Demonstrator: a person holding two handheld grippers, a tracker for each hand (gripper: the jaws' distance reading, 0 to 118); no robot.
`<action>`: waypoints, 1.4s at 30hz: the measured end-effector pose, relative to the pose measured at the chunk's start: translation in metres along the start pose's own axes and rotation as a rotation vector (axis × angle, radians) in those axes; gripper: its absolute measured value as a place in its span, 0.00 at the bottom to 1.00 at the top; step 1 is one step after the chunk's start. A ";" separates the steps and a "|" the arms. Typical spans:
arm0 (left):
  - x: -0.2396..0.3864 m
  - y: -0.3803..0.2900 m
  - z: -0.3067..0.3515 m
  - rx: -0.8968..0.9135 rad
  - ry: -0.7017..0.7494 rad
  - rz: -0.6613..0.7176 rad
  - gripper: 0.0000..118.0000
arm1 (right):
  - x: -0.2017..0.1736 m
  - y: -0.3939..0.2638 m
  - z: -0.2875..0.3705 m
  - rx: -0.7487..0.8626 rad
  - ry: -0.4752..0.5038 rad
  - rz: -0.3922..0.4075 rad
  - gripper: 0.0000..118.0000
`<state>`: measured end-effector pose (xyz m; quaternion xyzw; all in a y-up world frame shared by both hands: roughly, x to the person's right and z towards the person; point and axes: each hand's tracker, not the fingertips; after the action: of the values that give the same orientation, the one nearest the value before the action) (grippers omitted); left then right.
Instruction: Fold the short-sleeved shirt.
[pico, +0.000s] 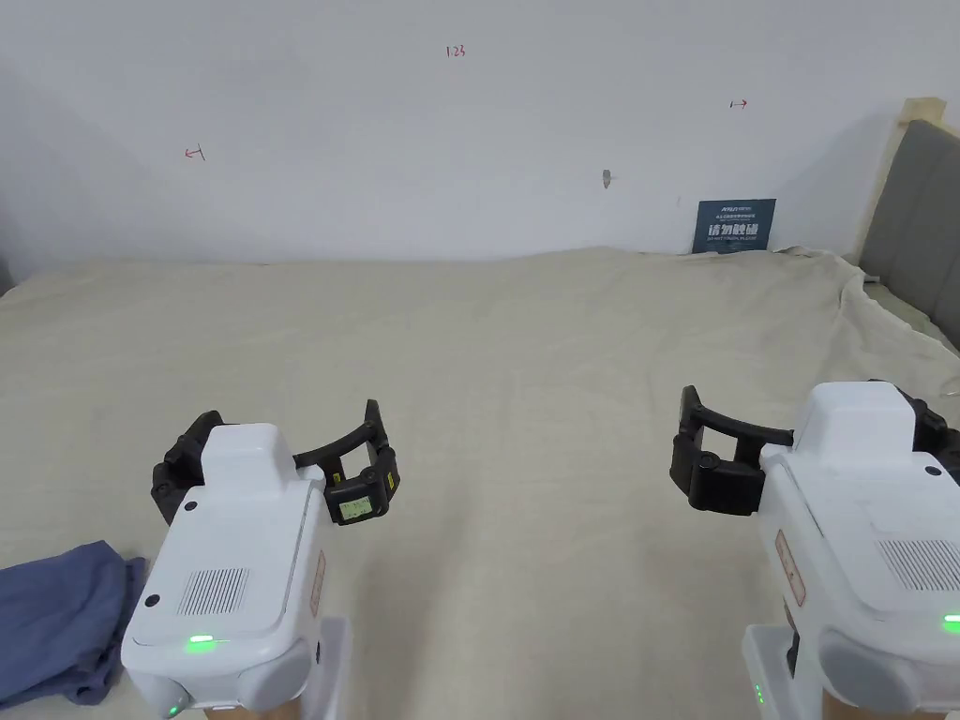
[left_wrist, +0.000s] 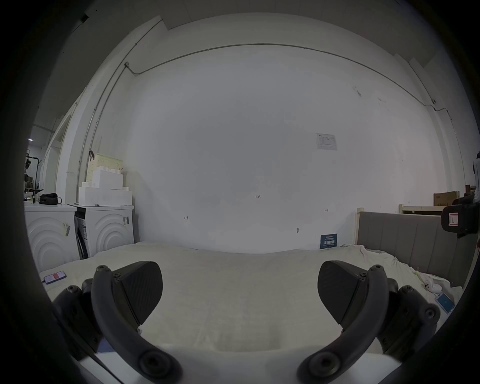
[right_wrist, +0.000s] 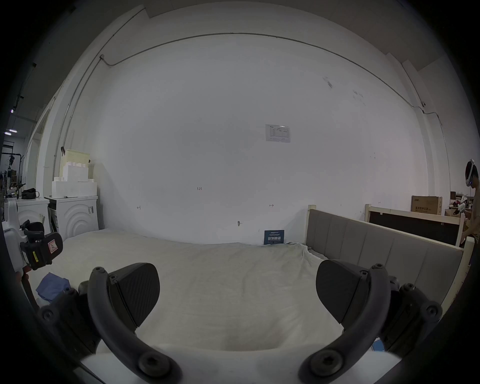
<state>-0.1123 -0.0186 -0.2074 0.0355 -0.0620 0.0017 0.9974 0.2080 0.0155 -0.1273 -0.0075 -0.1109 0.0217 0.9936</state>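
The blue short-sleeved shirt (pico: 56, 609) lies crumpled on the beige bed sheet (pico: 525, 356) at the near left corner. It also shows low on the left in the right gripper view as a blue heap (right_wrist: 52, 285). My left gripper (pico: 286, 422) hovers just right of the shirt, open, with nothing between its jaws (left_wrist: 239, 288). My right gripper (pico: 806, 398) is held over the right side of the bed, far from the shirt. It is open too and holds nothing (right_wrist: 237, 288). Each gripper appears at the edge of the other's view: the right gripper (left_wrist: 459, 220) and the left gripper (right_wrist: 39, 249).
A grey padded headboard (pico: 919, 225) borders the bed on the right, and a white wall runs behind with a small blue sign (pico: 735, 225). White washing machines (left_wrist: 104, 228) stand past the left end. A phone (left_wrist: 55, 276) and small devices (left_wrist: 444, 302) lie on the bed edges. A person (right_wrist: 472, 197) stands far right.
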 end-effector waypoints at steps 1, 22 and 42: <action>0.000 0.000 0.000 0.000 0.000 0.001 1.00 | 0.000 0.000 0.000 0.000 0.001 -0.001 1.00; -0.003 0.003 0.003 0.033 0.021 0.004 1.00 | 0.000 0.000 0.001 -0.002 0.004 -0.013 1.00; -0.004 0.005 0.002 0.012 -0.017 0.015 1.00 | -0.001 0.002 0.001 -0.011 -0.030 -0.014 1.00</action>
<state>-0.1163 -0.0138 -0.2060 0.0409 -0.0705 0.0093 0.9966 0.2069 0.0171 -0.1268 -0.0119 -0.1261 0.0143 0.9918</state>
